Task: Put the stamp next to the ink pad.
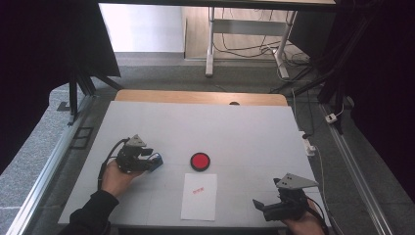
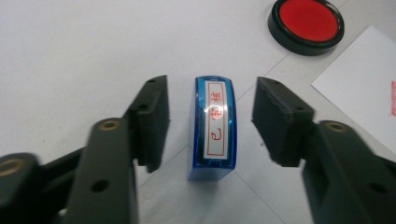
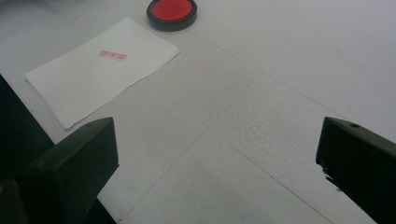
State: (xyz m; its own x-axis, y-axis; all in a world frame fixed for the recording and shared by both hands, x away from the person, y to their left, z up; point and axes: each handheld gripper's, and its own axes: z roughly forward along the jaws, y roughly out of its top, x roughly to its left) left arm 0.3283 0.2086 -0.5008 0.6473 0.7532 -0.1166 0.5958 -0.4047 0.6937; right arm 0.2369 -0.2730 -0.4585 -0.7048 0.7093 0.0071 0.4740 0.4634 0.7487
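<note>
Straddling the blue stamp (image 2: 212, 130) on the bench (image 1: 244, 127), your left gripper (image 2: 210, 119) stands apart, not touching it; the round ink pad (image 1: 200, 161) holds red ink, and your right gripper (image 3: 217, 154) gapes wide.

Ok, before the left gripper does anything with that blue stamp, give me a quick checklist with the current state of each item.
1. Blue stamp sits between the jaws of the left gripper: ok.
2. Jaws clear of the stamp on both sides, gaps visible, not yet gripping: ok.
3. Stamp lies on the table, labelled side facing the camera: ok.
4. Red ink pad uncovered and apart from the stamp: ok.
5. Paper flat on the table, already bearing one red imprint: ok.
6. Right gripper open and off to the side of the paper: ok.
</note>
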